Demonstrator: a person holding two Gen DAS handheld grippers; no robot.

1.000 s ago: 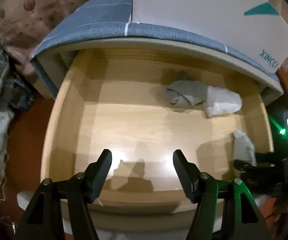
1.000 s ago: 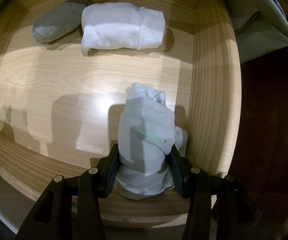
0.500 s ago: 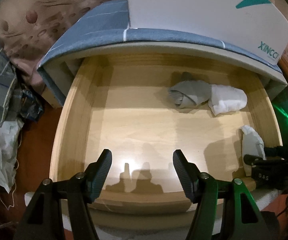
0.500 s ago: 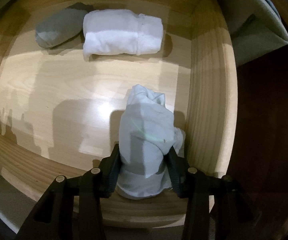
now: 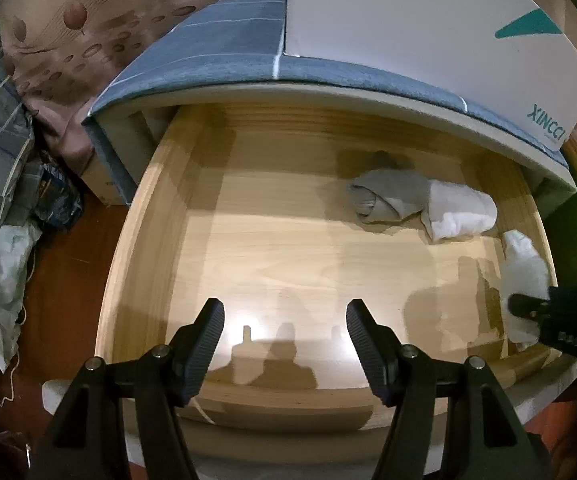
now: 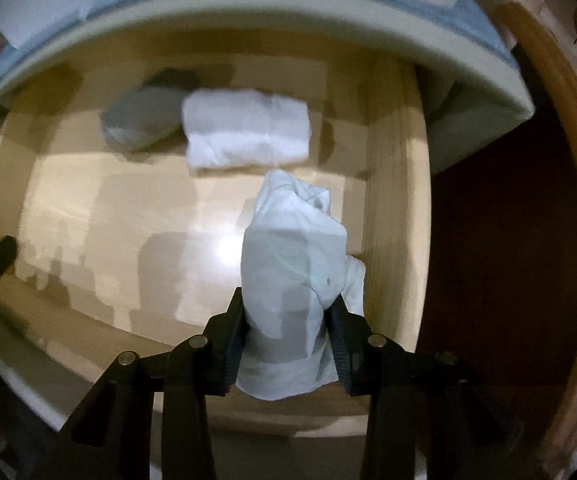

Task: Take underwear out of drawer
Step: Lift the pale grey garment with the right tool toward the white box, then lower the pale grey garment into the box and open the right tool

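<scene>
We log: right gripper (image 6: pixel 286 332), jaws closing on pale rolled cloth underwear (image 6: pixel 294 264) by wooden drawer (image 5: pixel 144 216) right edge; left gripper (image 5: pixel 284 336) wide, empty

Drawer (image 5: pixel 140 240) left half bare; rolls (image 5: pixel 420 204) crowd back-right corner.

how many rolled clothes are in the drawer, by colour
grey roll: 1
white roll: 1
pale blue-white roll, pinched in the closing right claw: 1
total: 3
</scene>
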